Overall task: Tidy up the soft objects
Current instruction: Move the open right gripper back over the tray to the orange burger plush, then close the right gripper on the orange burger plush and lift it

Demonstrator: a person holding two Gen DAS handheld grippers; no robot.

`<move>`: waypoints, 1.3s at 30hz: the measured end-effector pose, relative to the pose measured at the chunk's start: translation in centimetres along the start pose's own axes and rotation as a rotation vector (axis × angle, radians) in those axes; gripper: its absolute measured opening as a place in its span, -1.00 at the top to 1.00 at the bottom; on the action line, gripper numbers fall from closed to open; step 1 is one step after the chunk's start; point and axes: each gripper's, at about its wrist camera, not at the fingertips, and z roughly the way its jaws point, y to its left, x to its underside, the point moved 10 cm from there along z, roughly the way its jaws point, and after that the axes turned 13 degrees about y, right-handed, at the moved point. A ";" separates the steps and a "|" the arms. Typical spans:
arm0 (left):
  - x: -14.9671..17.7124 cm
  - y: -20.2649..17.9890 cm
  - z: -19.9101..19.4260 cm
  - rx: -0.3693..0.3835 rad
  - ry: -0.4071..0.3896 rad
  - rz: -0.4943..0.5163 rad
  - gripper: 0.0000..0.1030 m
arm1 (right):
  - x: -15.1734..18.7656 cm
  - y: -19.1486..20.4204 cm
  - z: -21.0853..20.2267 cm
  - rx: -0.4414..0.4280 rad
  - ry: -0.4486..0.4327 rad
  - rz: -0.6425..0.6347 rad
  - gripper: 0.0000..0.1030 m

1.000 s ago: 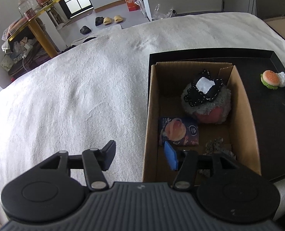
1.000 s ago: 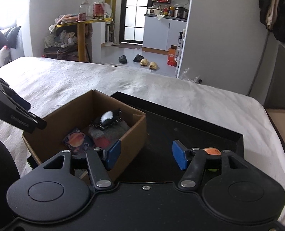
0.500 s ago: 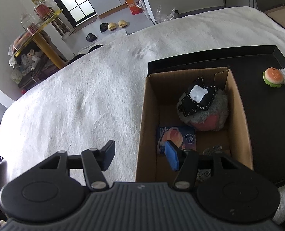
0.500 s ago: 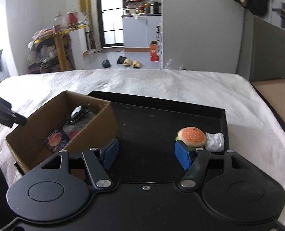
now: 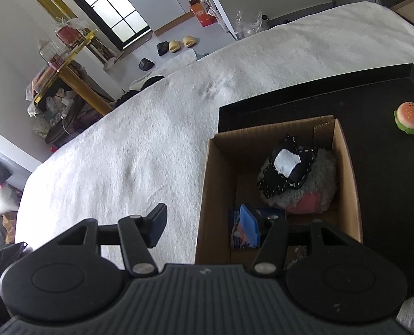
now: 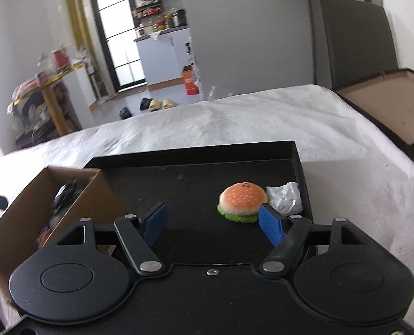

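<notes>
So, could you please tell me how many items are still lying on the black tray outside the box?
2: the burger toy and a white crumpled item touching its right side, near the tray edge. The box may hide others.

I count one cardboard box (image 5: 349, 184) on one black tray (image 6: 195, 178). Inside the box: one grey-and-pink plush (image 5: 310, 195), one black spotted cloth piece (image 5: 287, 167), one blue printed packet (image 5: 240, 234). On the tray: one burger plush (image 6: 241, 201), one crumpled white wrapper (image 6: 285, 198). On the floor: three slippers (image 6: 151, 104).
</notes>
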 end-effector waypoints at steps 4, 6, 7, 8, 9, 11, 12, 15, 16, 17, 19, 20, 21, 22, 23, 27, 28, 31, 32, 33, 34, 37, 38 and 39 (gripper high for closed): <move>-0.4 -0.2 0.6 -0.044 0.013 0.007 -0.10 | -0.3 -1.2 1.5 -0.008 0.004 0.054 -0.39; -0.5 -0.2 1.0 -0.059 0.029 0.005 -0.10 | -0.5 -1.6 2.2 -0.006 0.004 0.060 -0.38; -0.5 -0.3 1.2 -0.061 0.036 0.004 -0.10 | -0.5 -1.9 2.5 -0.005 0.007 0.068 -0.38; -0.6 -0.4 1.3 -0.064 0.041 0.003 -0.10 | -0.6 -2.1 2.8 -0.009 0.009 0.075 -0.38; -0.6 -0.5 1.5 -0.068 0.043 0.004 -0.10 | -0.6 -2.3 3.1 -0.013 0.013 0.084 -0.38; -0.8 -0.7 1.6 -0.077 0.041 0.005 -0.10 | -0.7 -2.7 3.8 -0.016 0.017 0.097 -0.38; -0.8 -0.8 1.6 -0.080 0.041 0.006 -0.10 | -0.8 -2.8 4.0 -0.017 0.017 0.099 -0.38; -0.9 -1.1 1.9 -0.096 0.054 0.005 -0.10 | -1.2 -3.3 5.2 -0.010 0.021 0.111 -0.38; -1.0 -1.2 2.1 -0.097 0.058 0.005 -0.10 | -1.4 -3.5 5.6 -0.018 0.022 0.124 -0.38; -1.0 -1.4 2.1 -0.097 0.061 0.006 -0.10 | -1.5 -3.7 6.0 -0.018 0.020 0.126 -0.38; -1.1 -1.4 2.2 -0.108 0.061 0.014 -0.10 | -1.7 -3.7 6.8 0.001 0.021 0.111 -0.38; -1.2 -1.3 2.2 -0.116 0.060 0.019 -0.10 | -1.9 -3.6 7.1 0.002 0.018 0.107 -0.38; -1.3 -1.2 2.3 -0.126 0.062 0.023 -0.10 | -2.0 -3.6 7.3 -0.001 0.018 0.104 -0.38; -1.4 -1.2 2.4 -0.132 0.066 0.023 -0.10 | -2.1 -3.4 7.5 0.001 0.017 0.097 -0.39; -1.5 -1.1 2.6 -0.137 0.070 0.020 -0.10 | -2.2 -3.4 7.7 0.009 0.017 0.088 -0.39; -1.8 -0.7 2.9 -0.143 0.083 0.008 -0.10 | -2.2 -2.9 8.3 0.055 0.011 0.027 -0.40; -1.9 -0.7 2.9 -0.145 0.083 0.005 -0.10 | -2.1 -2.7 8.4 0.065 0.012 0.008 -0.40; -2.2 -0.8 2.8 -0.147 0.078 0.000 -0.10 | -1.8 -1.8 8.6 0.103 0.014 -0.077 -0.39; -2.2 -0.8 2.8 -0.149 0.078 0.001 -0.10 | -1.6 -1.5 8.7 0.111 0.017 -0.104 -0.36; -2.1 -0.7 2.8 -0.153 0.082 0.000 -0.10 | -1.4 -1.1 8.8 0.105 0.025 -0.122 -0.33; -2.0 -0.7 2.8 -0.155 0.084 -0.003 -0.10 | -1.2 -0.9 9.0 0.095 0.037 -0.125 -0.24; -2.0 -0.7 2.6 -0.152 0.080 -0.008 -0.10 | -0.7 -1.3 9.4 0.093 0.084 -0.095 -0.10; -1.9 -0.6 2.5 -0.153 0.078 -0.008 -0.10 | -0.6 -1.6 9.4 0.100 0.087 -0.085 -0.07; -1.8 -0.6 2.5 -0.154 0.079 -0.008 -0.10 | -0.6 -1.8 9.4 0.102 0.087 -0.077 -0.05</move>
